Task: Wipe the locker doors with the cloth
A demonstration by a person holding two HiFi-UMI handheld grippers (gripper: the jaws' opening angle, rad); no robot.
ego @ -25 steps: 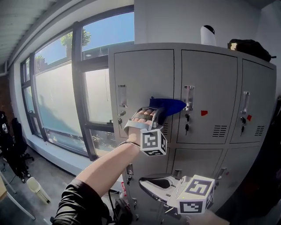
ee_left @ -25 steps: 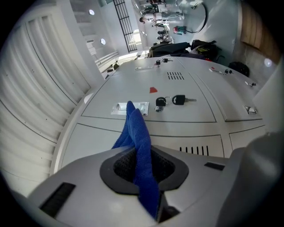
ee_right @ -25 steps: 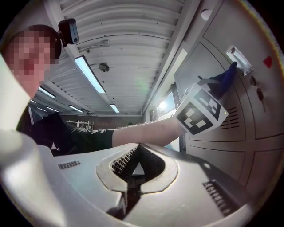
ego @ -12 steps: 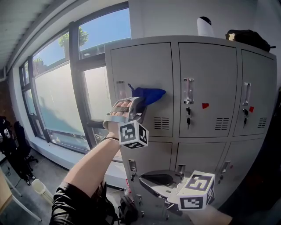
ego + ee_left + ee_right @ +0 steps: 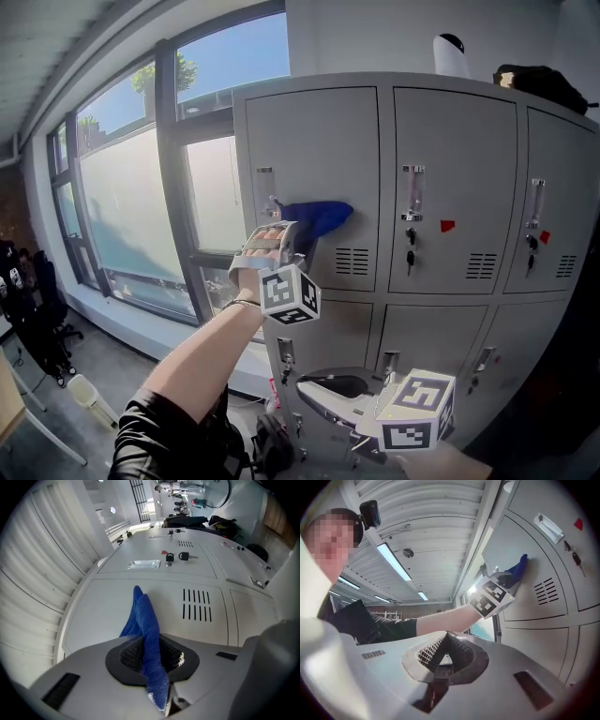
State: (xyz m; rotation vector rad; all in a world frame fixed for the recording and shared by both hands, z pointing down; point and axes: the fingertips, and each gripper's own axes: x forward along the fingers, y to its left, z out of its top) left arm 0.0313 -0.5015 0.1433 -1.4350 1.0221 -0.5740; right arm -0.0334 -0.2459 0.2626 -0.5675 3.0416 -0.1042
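A blue cloth (image 5: 317, 216) is pressed against the grey top-left locker door (image 5: 314, 141), between its handle (image 5: 266, 192) and its vent slots (image 5: 352, 262). My left gripper (image 5: 284, 242) is shut on the cloth, with a bare forearm behind it. In the left gripper view the cloth (image 5: 146, 630) stands pinched between the jaws of the left gripper (image 5: 152, 657) and touches the door (image 5: 103, 616). My right gripper (image 5: 330, 385) hangs low in front of the bottom lockers, shut and holding nothing. Its own view shows the right gripper (image 5: 443, 652) and, further off, the cloth (image 5: 516, 568).
More locker doors (image 5: 455, 178) with handles, keys and red tags run to the right, and a lower row (image 5: 427, 333) sits beneath. A white object (image 5: 452, 54) and a black bag (image 5: 544, 86) lie on top. Tall windows (image 5: 122, 206) stand at the left.
My left gripper has carried the cloth leftward across the top-left door, from over the vent slots to near the handle. The right gripper has stayed low and shut.
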